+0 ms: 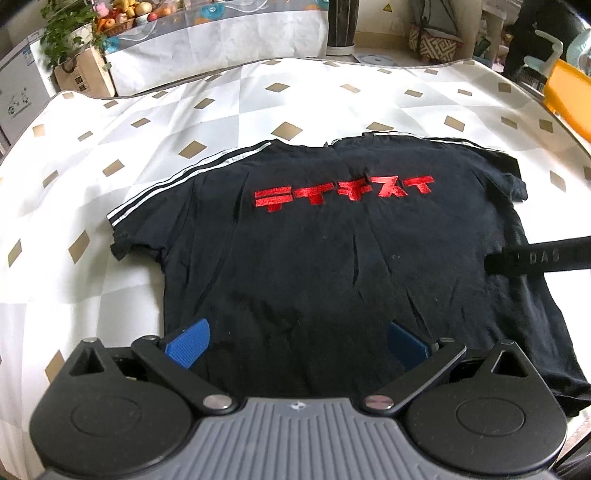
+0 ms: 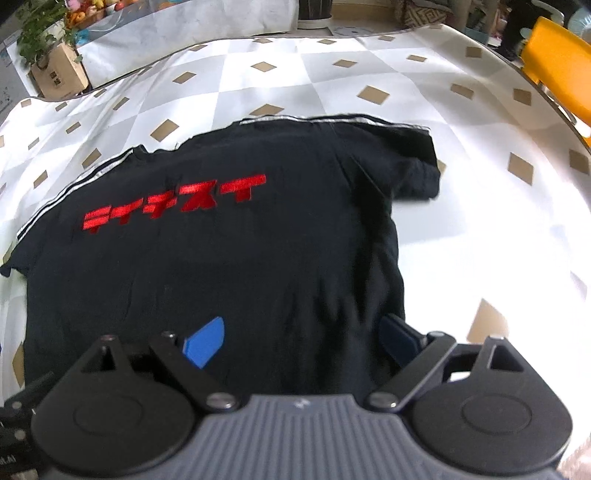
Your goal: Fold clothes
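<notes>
A black T-shirt with red lettering and white shoulder stripes lies flat on the patterned tablecloth, collar towards the far side. My left gripper hovers open above the shirt's near hem, its blue pads wide apart and empty. My right gripper also stands open over the same T-shirt, near its right hem, with nothing between its blue pads. A dark part of the other gripper reaches in from the right in the left wrist view.
The tablecloth spreads wide around the shirt. An orange chair stands at the table's right edge. Beyond the far edge are a boxed plant, a fruit basket and a dark vase.
</notes>
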Motion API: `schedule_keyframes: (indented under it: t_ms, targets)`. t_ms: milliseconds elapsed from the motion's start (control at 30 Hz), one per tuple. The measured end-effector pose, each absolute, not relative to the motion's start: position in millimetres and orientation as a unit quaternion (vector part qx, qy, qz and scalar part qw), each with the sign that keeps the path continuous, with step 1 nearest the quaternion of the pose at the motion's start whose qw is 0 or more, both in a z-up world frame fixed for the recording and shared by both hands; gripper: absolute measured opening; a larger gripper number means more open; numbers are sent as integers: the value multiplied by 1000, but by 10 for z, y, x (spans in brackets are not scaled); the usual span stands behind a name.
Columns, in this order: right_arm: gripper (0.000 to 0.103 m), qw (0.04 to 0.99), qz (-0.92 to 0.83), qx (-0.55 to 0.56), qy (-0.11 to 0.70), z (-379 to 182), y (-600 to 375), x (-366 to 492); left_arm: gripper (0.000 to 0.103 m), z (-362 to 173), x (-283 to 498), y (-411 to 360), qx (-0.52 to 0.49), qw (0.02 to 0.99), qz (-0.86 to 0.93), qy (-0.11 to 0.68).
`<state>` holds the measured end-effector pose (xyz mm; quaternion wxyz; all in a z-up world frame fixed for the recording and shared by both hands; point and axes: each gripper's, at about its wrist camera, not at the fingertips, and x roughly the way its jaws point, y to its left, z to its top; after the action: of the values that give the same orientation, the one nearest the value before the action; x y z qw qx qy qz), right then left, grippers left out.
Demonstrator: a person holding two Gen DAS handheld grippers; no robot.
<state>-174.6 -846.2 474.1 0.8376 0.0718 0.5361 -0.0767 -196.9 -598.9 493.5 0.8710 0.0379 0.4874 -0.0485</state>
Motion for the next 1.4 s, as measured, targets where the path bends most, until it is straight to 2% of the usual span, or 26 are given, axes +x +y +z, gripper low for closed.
schedule_keyframes:
  t_ms: [467,1400]
  targets:
    - [92,831,-98,98,539,4734,-8416,-2168,103,5053,-2329,-5970,21,876,-38,480]
    - [92,838,-96,76,532,4753,-8226,-2536,103,5140,-2773,-5842,21,883,6,469]
